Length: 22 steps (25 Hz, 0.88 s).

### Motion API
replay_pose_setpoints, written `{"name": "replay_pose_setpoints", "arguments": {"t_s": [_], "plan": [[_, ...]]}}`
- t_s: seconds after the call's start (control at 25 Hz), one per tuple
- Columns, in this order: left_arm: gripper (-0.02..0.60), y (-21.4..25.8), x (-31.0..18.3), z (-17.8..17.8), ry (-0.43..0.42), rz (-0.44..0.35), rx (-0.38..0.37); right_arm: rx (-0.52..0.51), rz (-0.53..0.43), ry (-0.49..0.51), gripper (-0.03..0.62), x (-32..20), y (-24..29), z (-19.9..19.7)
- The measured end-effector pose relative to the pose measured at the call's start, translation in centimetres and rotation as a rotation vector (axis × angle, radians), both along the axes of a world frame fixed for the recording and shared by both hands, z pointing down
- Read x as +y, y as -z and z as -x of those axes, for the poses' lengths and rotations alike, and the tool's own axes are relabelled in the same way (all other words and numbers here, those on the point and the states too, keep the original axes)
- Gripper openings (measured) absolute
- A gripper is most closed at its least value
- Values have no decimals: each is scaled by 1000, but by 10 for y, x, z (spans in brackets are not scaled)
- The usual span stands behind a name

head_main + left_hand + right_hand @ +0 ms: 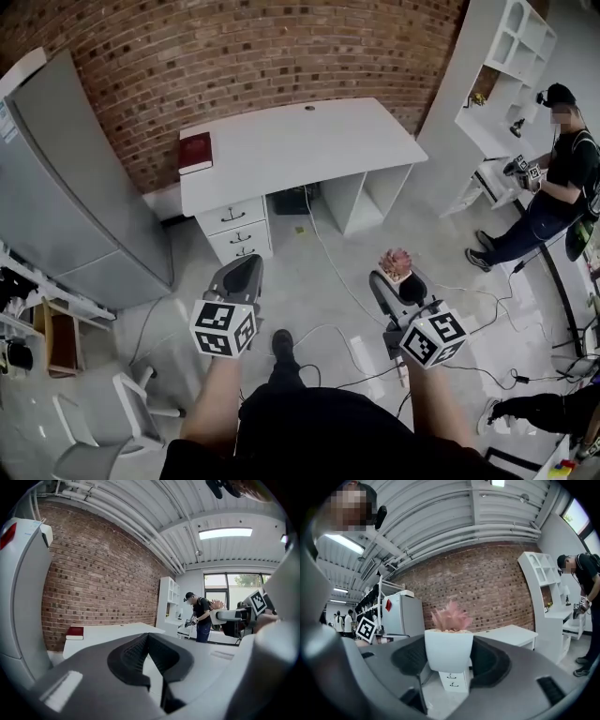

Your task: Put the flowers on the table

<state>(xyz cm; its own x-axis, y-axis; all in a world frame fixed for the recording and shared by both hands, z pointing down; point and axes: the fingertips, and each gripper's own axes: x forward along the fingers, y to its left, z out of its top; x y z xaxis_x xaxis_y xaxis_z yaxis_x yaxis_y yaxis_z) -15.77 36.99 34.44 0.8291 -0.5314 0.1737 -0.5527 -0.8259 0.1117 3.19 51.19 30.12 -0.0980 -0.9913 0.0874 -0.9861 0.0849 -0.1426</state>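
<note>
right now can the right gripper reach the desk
Probably not yet. The right gripper, shut on the flower pot, hangs over open floor, and the desk stands well ahead. Only a loose cable crosses the path, so stepping closer should do it.

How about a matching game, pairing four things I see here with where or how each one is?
Things:
1. flower pot
2. red book
3. left gripper
4. person in a black cap

Places or states:
A. standing by the white shelves
B. jaws together, nothing between them
C. clamped between the jaws of the right gripper
D. lying on the white desk

Pairs: 1-C, 2-D, 3-B, 4-A
</note>
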Motion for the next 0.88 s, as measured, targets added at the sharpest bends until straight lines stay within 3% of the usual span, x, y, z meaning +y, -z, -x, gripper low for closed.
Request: {"name": "replay_pose_setpoints", "arguments": {"t_s": [0.48, 0.88], "plan": [[11, 0, -195, -40, -57, -12, -28, 6, 55, -30, 238, -200, -1, -37], [11, -16, -278, -34, -38, 42, -15, 28, 78, -11, 238, -281, -2, -40]]}}
